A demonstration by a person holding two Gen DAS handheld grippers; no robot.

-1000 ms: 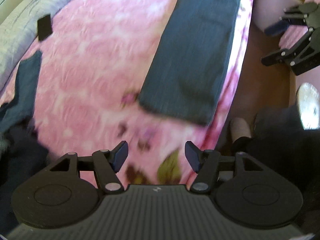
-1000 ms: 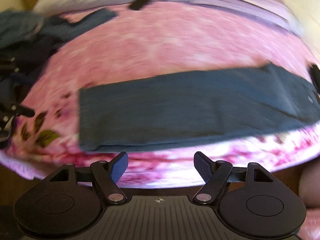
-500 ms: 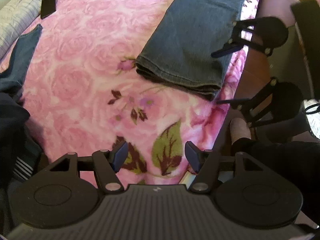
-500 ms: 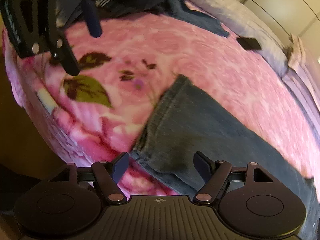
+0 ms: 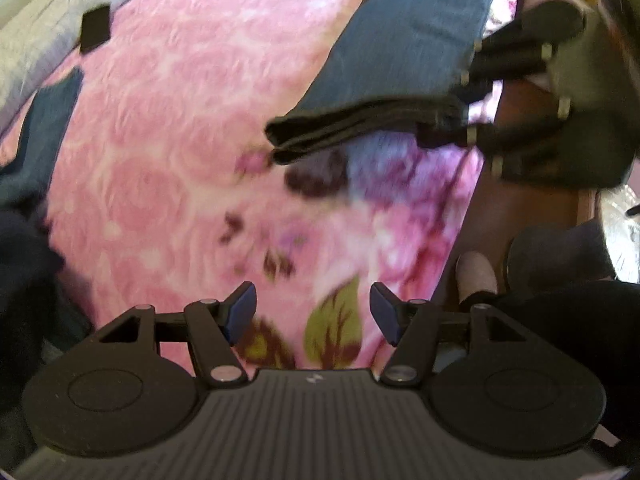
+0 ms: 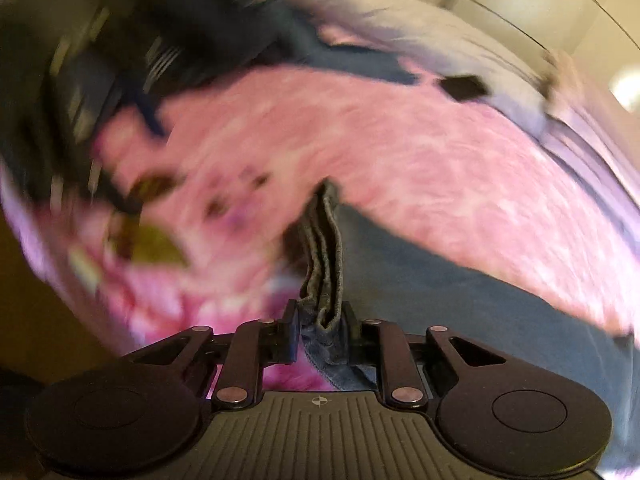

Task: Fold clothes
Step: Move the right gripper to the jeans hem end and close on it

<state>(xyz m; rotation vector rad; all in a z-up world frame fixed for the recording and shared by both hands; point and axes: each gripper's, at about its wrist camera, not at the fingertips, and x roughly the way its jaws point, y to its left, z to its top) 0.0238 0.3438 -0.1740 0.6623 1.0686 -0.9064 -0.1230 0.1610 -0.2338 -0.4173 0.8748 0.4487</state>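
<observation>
The right tongs [image 6: 320, 328] are clenched on the layered hem end of a folded pair of blue denim jeans [image 6: 460, 292]. In the right wrist view the pinched hem stands between the two fingers at 6 o'clock, and the rest of the jeans runs away toward 4 o'clock across the pink rose-patterned fleece blanket [image 6: 360, 152] that covers the bed. Much of that view is smeared by motion.

In the left wrist view the same jeans [image 5: 408, 36] lie toward 1 o'clock, near the blanket's [image 5: 168, 152] edge; their near end is raised off the blanket where the right tongs [image 5: 444, 120] grip it at 2 o'clock. The left tongs [image 5: 312, 312] are released, fingers spread wide over the blanket with nothing between them.

A small black flat rectangular object [image 5: 95, 34] rests at 11 o'clock, at the blanket's far edge. A heap of dark clothes [image 5: 24, 184] sits at 9 o'clock.
</observation>
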